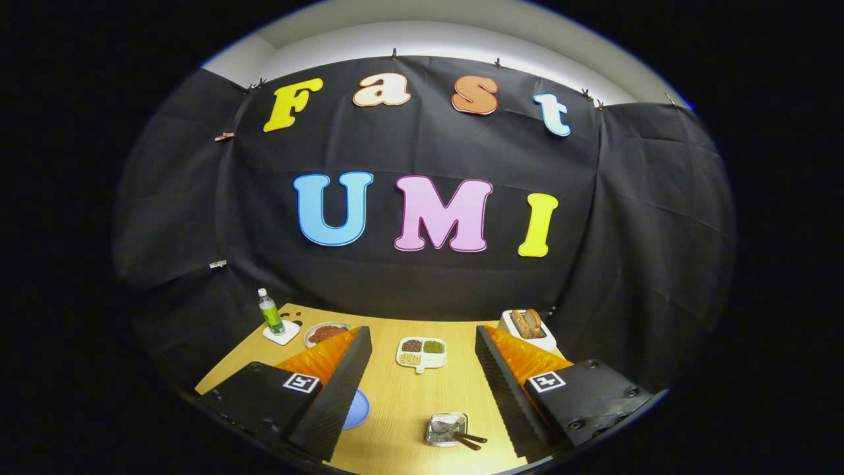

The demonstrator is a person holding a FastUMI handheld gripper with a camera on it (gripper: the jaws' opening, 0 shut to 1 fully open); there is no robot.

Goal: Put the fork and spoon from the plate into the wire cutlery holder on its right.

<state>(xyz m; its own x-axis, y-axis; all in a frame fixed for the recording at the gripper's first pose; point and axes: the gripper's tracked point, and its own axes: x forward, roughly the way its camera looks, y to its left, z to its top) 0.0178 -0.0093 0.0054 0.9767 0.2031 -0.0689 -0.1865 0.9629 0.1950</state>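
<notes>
Cutlery, two brown-handled pieces, already lies across the small wire cutlery holder on the near wooden counter, so we judge the task nearly done; our gripper hangs above, fingers wide apart, holding nothing.

A black creased cloth wall is clipped up along its top edge behind a light wooden table. Above the cloth, a pale wall strip is brightly lit.
</notes>
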